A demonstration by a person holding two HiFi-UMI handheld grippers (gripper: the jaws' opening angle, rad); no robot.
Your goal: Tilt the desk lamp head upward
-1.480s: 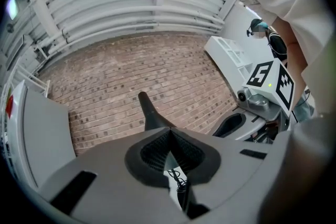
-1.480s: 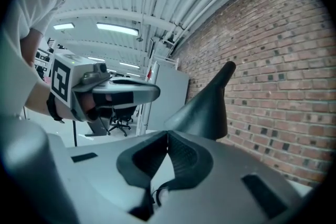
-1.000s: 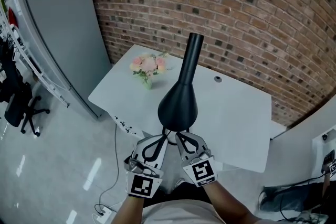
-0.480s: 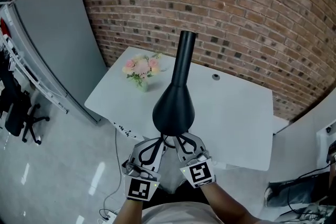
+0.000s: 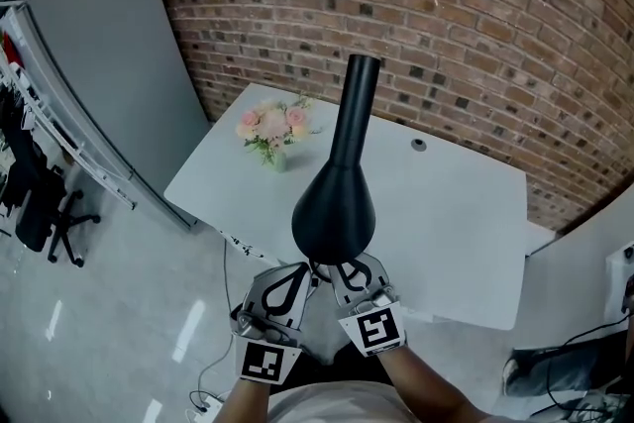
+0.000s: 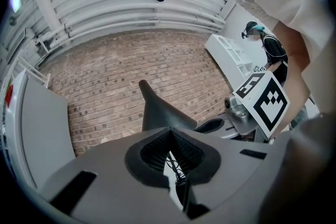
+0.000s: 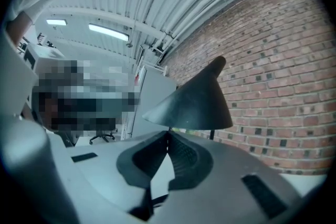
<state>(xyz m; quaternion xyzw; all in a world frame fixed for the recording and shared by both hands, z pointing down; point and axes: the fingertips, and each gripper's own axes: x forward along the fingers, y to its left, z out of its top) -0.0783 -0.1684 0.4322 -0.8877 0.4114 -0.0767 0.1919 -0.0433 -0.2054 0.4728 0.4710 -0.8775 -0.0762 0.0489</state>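
In the head view the black cone-shaped lamp head (image 5: 335,205) points its wide rim toward me, and its neck (image 5: 359,84) runs up toward the brick wall. My left gripper (image 5: 305,270) and right gripper (image 5: 339,270) sit side by side just below the rim, their tips at its lower edge. Both are shut, with the jaws meeting and nothing seen between them. In the left gripper view the lamp head (image 6: 160,113) rises just past the left gripper (image 6: 169,131). The lamp head (image 7: 197,102) hangs right over the right gripper (image 7: 168,135) in the right gripper view.
A white desk (image 5: 446,213) stands against the brick wall (image 5: 446,25). A small bouquet of pink flowers (image 5: 272,126) is at its far left. A grey panel (image 5: 109,64) leans at the left, with an office chair (image 5: 40,213) on the floor beyond it.
The lamp head has come a little closer over the gripper tips and now covers them more. Both grippers have stayed shut under its rim.
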